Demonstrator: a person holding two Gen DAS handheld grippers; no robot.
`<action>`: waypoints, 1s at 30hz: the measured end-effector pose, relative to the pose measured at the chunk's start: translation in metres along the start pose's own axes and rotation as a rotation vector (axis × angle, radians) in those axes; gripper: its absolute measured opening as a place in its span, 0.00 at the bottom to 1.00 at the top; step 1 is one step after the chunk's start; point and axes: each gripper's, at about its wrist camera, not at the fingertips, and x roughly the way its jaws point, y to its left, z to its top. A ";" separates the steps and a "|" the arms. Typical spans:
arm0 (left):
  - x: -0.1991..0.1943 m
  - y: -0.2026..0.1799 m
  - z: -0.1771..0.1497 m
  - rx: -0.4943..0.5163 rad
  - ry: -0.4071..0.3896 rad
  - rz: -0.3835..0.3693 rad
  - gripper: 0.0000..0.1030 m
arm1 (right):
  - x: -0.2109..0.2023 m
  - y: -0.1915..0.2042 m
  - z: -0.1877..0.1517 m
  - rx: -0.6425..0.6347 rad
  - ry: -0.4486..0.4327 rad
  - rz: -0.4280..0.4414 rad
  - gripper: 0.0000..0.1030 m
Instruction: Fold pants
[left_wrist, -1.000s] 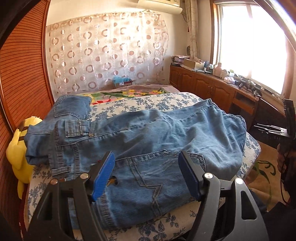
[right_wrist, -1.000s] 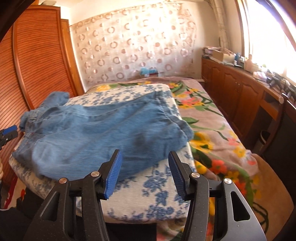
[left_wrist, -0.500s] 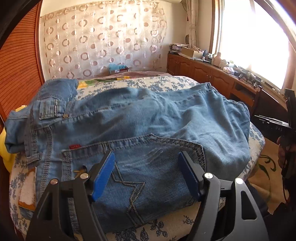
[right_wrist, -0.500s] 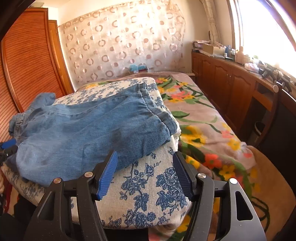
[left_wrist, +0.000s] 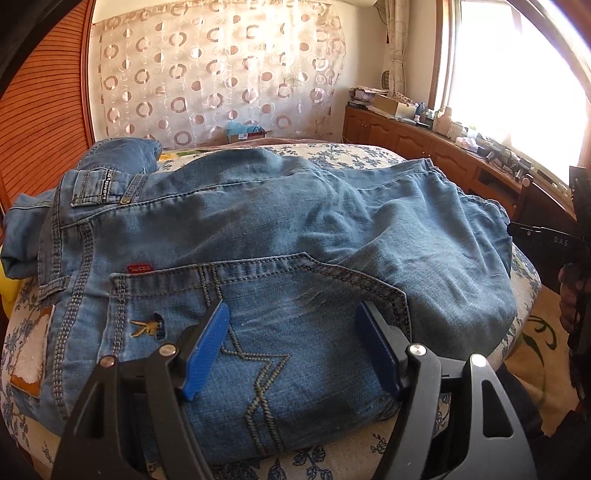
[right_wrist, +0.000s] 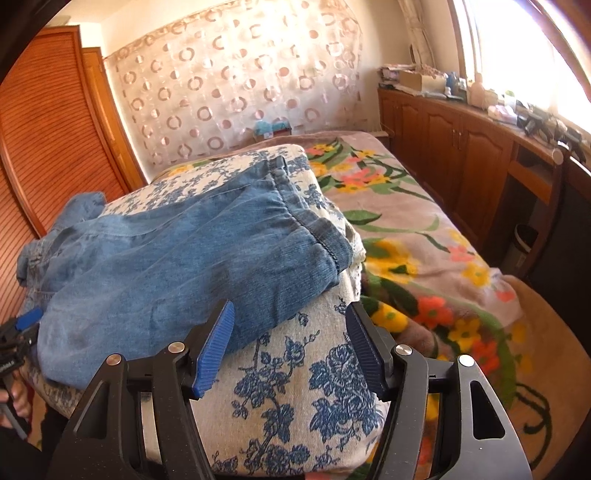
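Two grippers hang over our jeans (left_wrist: 280, 236), which lie folded on the flowery cushion (right_wrist: 295, 387). Our left gripper (left_wrist: 291, 347) gapes above the back pocket, holding nothing. Our right gripper (right_wrist: 290, 347), also wide and empty, waits by the leg ends for folding.

Blue-floral white cushion (right_wrist: 295, 387) rests on a flowered blanket (right_wrist: 417, 236). Circle-patterned curtain (left_wrist: 221, 74) hangs behind. Slatted wooden wardrobe (right_wrist: 48, 147) stands left; cluttered wooden cabinets (right_wrist: 461, 147) run below the window (left_wrist: 517, 74).
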 end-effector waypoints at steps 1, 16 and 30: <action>0.000 0.000 0.000 0.000 0.001 -0.001 0.70 | 0.002 -0.002 0.000 0.013 0.006 0.002 0.62; -0.018 0.010 0.000 -0.011 0.018 -0.023 0.70 | 0.023 -0.014 0.020 0.116 0.048 0.029 0.53; -0.042 0.040 0.003 -0.049 -0.022 0.024 0.70 | 0.009 0.003 0.043 0.101 -0.019 0.048 0.04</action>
